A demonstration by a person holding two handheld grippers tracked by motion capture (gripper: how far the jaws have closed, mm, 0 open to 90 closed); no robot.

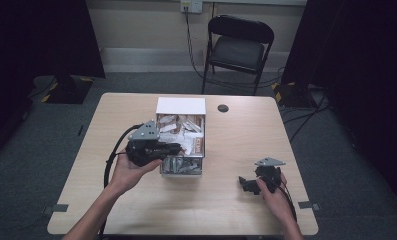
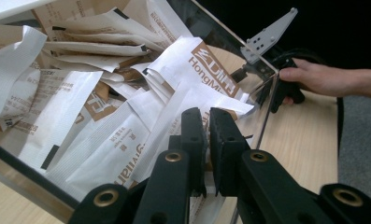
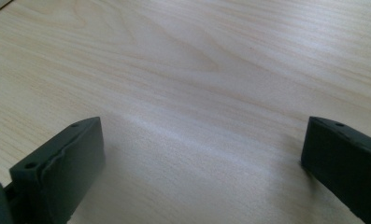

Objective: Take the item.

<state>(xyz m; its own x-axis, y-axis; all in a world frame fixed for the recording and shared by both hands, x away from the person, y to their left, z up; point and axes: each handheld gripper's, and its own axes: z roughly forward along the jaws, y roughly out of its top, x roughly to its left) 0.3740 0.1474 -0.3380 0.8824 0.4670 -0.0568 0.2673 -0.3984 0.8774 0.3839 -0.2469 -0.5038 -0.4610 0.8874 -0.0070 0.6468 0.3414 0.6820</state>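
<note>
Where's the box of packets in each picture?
High view: box at the centre of the table.
Left gripper view: box across the left and middle, packets inside.
Right gripper view: bare table between the jaws.
Shared landmark: the wooden table.

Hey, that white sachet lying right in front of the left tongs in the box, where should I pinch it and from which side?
Probably pinch the white sachet at its near end by the clear box wall, coming from above: it lies flat atop the pile, with thin edges. The left tongs look almost closed there; whether they already grip it is unclear.
</note>
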